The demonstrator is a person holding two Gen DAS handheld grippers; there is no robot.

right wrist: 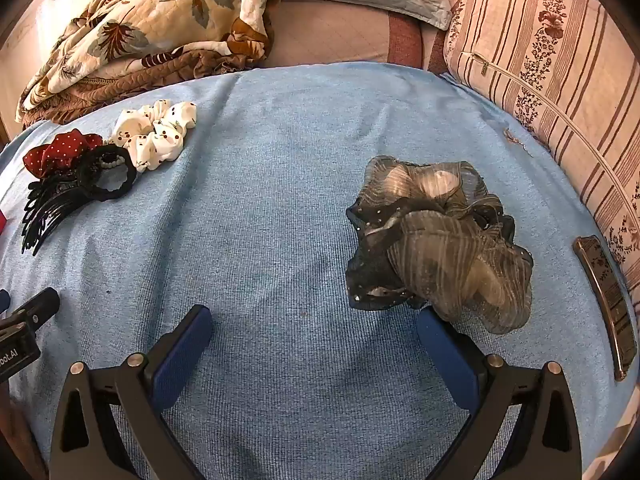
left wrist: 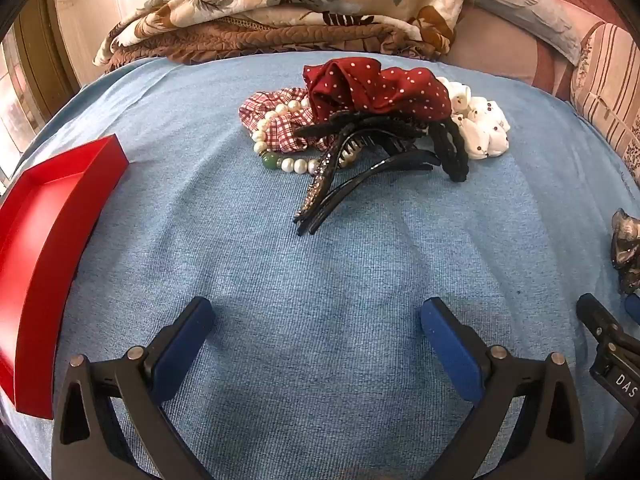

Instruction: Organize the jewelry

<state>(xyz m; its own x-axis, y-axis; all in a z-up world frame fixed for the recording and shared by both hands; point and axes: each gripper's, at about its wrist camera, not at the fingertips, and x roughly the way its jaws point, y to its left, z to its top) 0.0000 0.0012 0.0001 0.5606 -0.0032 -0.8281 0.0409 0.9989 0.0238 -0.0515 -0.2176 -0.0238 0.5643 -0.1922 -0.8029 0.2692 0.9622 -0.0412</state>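
Observation:
A pile of accessories lies on the blue cloth (left wrist: pixel 320 280): a red dotted scrunchie (left wrist: pixel 380 88), a checked scrunchie (left wrist: pixel 276 120), a pearl bracelet (left wrist: pixel 280 160), black hair claws (left wrist: pixel 360 172), a black hair tie (left wrist: pixel 452 152) and a white scrunchie (left wrist: pixel 480 128). My left gripper (left wrist: pixel 316 320) is open and empty, short of the pile. A red tray (left wrist: pixel 48 232) lies at the left. A grey sheer scrunchie (right wrist: pixel 436 240) lies apart; my right gripper (right wrist: pixel 312 324) is open, its right finger (right wrist: pixel 444 340) just beside it. The pile also shows in the right wrist view (right wrist: pixel 100 164).
A folded floral quilt (left wrist: pixel 280 4) and pillows (right wrist: pixel 540 72) lie behind the cloth. A dark barrette (right wrist: pixel 608 300) lies at the cloth's right edge. The other gripper's tip shows at the edge of each view (left wrist: pixel 600 320) (right wrist: pixel 36 308).

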